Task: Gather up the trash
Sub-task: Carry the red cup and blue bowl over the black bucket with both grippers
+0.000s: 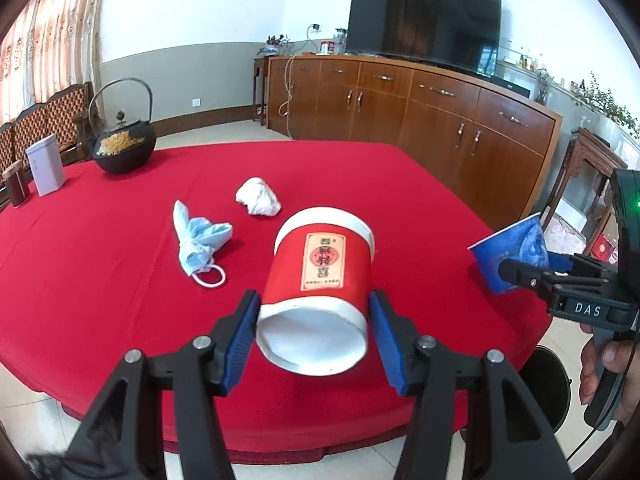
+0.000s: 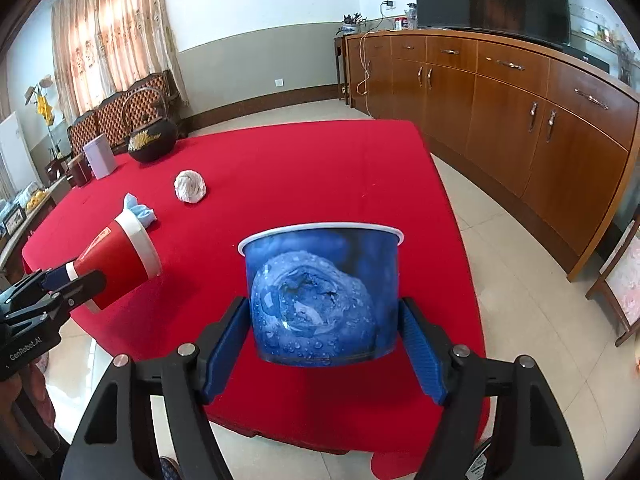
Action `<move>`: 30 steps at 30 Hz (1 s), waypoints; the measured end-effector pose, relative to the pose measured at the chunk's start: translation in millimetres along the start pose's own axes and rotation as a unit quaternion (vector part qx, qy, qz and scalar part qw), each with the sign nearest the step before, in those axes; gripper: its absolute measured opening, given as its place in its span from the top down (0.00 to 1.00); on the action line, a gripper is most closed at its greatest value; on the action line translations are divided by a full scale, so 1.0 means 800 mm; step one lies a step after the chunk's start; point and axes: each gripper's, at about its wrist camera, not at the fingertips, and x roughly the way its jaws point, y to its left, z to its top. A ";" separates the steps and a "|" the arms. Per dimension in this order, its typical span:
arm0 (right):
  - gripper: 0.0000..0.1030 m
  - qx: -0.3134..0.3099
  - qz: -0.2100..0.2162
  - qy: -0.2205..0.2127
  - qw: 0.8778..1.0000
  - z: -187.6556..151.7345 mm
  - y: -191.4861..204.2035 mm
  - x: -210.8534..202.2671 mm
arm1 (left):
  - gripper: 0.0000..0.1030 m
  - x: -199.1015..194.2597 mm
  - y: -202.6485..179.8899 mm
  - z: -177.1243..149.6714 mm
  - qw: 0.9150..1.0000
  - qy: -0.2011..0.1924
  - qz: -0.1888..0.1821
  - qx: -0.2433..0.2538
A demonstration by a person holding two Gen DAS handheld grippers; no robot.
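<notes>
My left gripper [image 1: 314,320] is shut on a red paper cup [image 1: 320,264] with a white rim. The cup is tipped so its white base faces the camera, above the red tablecloth [image 1: 120,320]. My right gripper [image 2: 324,332] is shut on a blue paper cup [image 2: 320,296], held upright over the table's near edge. The right wrist view shows the red cup [image 2: 120,264] at the left. The left wrist view shows the blue cup [image 1: 508,256] at the right. A crumpled blue face mask [image 1: 200,240] and a white paper wad [image 1: 258,198] lie on the cloth beyond the red cup.
A black iron teapot [image 1: 122,144], a white tin [image 1: 46,170] and a brown jar [image 1: 16,186] stand at the far left of the table. A dark round bin [image 1: 548,384] sits on the floor below the table's right edge. A long wooden sideboard [image 2: 520,112] runs along the right.
</notes>
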 end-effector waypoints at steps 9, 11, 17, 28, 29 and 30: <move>0.27 0.022 -0.026 -0.029 0.999 -0.009 -0.035 -0.056 | 0.45 -0.016 -0.040 0.004 0.999 -0.008 -0.028 0.021; 0.27 0.030 -0.039 -0.036 0.998 -0.016 -0.049 -0.074 | 0.45 -0.022 -0.056 0.003 0.999 -0.011 -0.037 0.026; 0.27 0.058 -0.077 -0.057 0.994 -0.048 -0.095 -0.136 | 0.45 -0.037 -0.108 -0.003 0.996 -0.013 -0.073 0.045; 0.27 0.135 -0.153 -0.049 0.978 -0.148 -0.207 -0.235 | 0.45 -0.047 -0.237 -0.029 0.981 0.008 -0.162 0.109; 0.27 0.142 -0.160 -0.046 0.976 -0.159 -0.217 -0.242 | 0.45 -0.046 -0.252 -0.033 0.978 0.011 -0.172 0.117; 0.27 0.146 -0.164 -0.045 0.975 -0.166 -0.224 -0.246 | 0.45 -0.047 -0.261 -0.035 0.976 0.013 -0.178 0.122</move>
